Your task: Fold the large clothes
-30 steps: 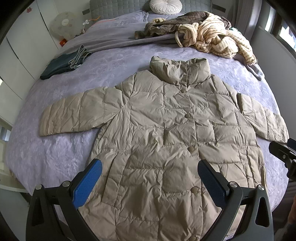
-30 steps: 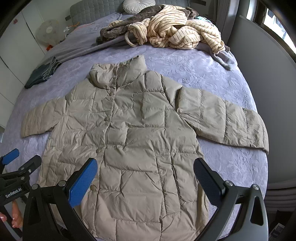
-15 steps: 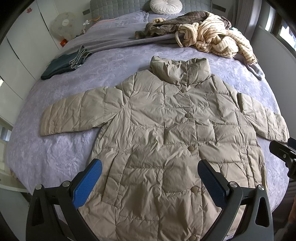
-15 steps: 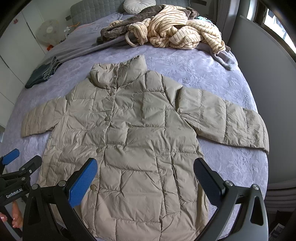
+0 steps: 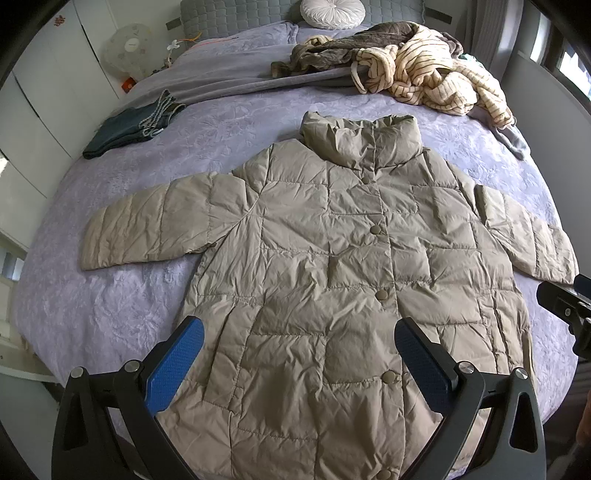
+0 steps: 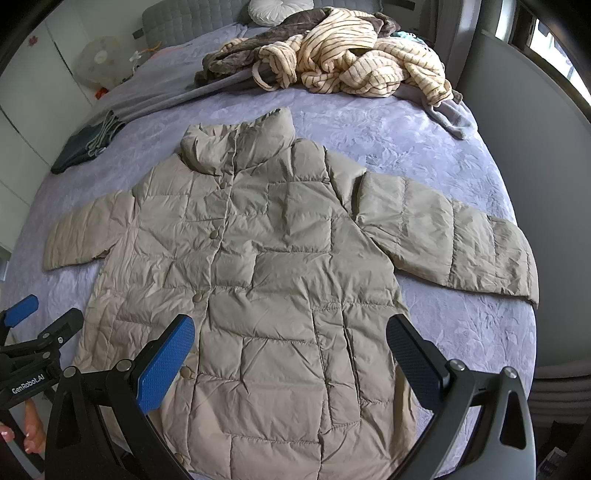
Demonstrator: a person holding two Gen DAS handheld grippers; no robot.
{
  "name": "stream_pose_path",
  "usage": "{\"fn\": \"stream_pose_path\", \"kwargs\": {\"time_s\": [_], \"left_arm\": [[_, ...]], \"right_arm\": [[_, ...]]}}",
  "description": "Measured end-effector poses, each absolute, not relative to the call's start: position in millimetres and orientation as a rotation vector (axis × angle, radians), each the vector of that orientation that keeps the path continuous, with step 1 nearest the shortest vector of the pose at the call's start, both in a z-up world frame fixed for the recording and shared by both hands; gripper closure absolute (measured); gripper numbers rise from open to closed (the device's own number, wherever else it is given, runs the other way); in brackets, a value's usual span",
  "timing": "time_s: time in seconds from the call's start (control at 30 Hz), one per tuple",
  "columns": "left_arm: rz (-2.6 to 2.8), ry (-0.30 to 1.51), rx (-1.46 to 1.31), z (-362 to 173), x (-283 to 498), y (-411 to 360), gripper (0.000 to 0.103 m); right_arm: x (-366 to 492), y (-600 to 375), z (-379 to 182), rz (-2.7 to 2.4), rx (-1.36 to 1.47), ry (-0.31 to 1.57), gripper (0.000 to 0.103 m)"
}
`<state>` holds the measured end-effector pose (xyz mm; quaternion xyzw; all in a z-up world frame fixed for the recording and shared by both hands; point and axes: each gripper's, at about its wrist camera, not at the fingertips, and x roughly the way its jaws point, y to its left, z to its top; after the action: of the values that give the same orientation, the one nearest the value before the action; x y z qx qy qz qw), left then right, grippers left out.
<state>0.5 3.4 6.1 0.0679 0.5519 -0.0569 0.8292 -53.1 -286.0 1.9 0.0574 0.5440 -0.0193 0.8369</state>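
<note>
Both the left claw (image 5: 299, 363) and right claw (image 6: 290, 360) gape wide above the quilted coat (image 5: 332, 288), collar at 12 o'clock, spread flat on the bed (image 5: 110, 295).

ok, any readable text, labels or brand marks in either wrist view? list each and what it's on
"GenRobot.AI": white print on the black body of the left gripper, seen at the left edge of the right wrist view.
Red sticker on the white wardrobe door: too small to read.
Fan hub marking: too blurred to read.
Nothing else legible.
</note>
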Motion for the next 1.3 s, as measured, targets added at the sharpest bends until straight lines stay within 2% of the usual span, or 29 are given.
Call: {"fn": "stream_pose_path", "kwargs": {"time_s": [1.3], "left_arm": [[-0.128,1.177,0.143,5.4,0.2,2.6,0.000]], "right_arm": [[-50.8,-282.8,0.9,-0.046,0.117,1.154,0.000]]}}
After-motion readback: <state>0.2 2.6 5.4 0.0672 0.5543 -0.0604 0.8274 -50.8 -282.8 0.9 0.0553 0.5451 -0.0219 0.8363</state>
